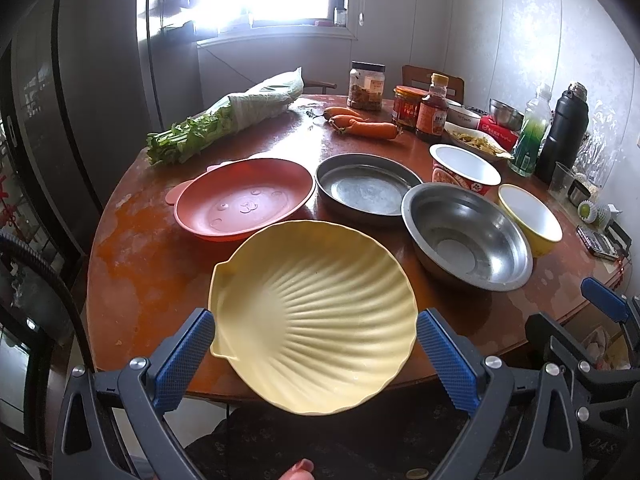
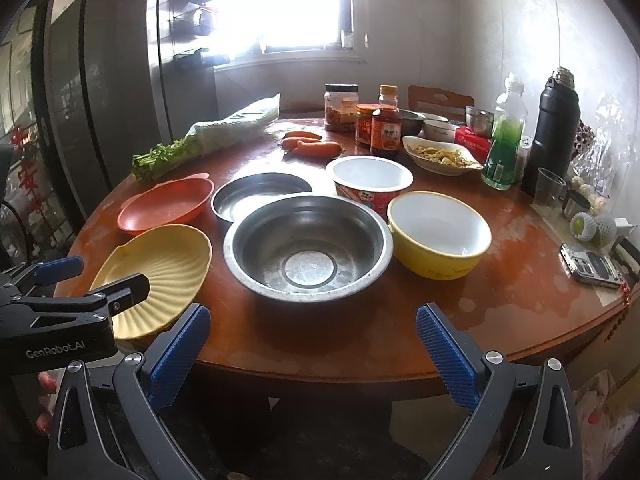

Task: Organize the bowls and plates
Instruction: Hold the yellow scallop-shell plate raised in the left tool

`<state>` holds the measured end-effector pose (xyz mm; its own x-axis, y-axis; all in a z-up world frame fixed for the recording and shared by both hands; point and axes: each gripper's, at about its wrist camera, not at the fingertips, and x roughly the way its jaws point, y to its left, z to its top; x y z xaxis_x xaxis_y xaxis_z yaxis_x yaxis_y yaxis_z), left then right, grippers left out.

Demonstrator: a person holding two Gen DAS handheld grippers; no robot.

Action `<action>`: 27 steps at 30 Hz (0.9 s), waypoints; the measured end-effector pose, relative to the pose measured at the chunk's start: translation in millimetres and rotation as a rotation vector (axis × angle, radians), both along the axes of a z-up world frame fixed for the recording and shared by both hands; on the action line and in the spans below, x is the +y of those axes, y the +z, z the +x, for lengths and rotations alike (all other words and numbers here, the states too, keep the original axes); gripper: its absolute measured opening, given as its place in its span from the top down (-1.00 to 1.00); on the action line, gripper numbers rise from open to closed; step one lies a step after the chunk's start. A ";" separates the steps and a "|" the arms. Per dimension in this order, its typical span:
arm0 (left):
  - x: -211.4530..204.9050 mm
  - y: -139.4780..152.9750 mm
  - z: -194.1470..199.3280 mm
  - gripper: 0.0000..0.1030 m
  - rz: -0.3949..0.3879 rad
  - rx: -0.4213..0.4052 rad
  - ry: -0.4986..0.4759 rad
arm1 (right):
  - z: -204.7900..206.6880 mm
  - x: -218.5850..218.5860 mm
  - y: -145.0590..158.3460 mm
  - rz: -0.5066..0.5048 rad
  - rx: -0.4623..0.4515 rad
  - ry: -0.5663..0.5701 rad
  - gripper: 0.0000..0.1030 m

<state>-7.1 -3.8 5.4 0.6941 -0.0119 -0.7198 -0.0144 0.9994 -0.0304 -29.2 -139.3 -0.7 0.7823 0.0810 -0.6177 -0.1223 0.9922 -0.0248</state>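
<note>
Yellow shell plate (image 1: 312, 320) sits at the table's near edge, dead ahead of the left gripper (image 1: 316, 356), jaws wide, nothing held. Right gripper (image 2: 312, 344), also spread and empty, is aimed at the steel bowl (image 2: 308, 248) right of that plate.

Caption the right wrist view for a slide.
Open right gripper faces steel bowl, flanked by shell plate and yellow bowl.

White lettering "GenRobot.AI" reads on the black body of the left gripper (image 2: 108, 280) in the right wrist view; printing on the sauce bottle (image 2: 386, 128), jar labels and instant noodle cup (image 2: 370, 184) is too small and blurred to read.
</note>
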 end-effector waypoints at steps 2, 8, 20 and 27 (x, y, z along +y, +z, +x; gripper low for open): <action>0.1 0.2 -0.1 -0.98 -0.001 -0.001 0.003 | 0.6 -1.4 -1.2 0.001 0.006 -0.007 -1.00; -0.8 -0.2 -1.0 -0.98 -0.001 -0.008 0.006 | 0.5 -3.7 -2.7 0.006 0.005 -0.018 -1.00; 6.3 0.3 -3.6 -0.98 -0.018 -0.012 0.014 | -0.2 -1.0 0.0 0.016 -0.002 -0.013 -1.00; 8.8 2.2 -5.3 -0.98 -0.020 -0.015 0.016 | -2.0 3.3 3.4 0.021 -0.009 -0.004 -1.00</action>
<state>-12.4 5.0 7.6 0.7051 -0.0151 -0.7090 -0.0297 0.9983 -0.0508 -31.2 -136.0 2.7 0.7881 0.0906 -0.6088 -0.1180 0.9930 -0.0051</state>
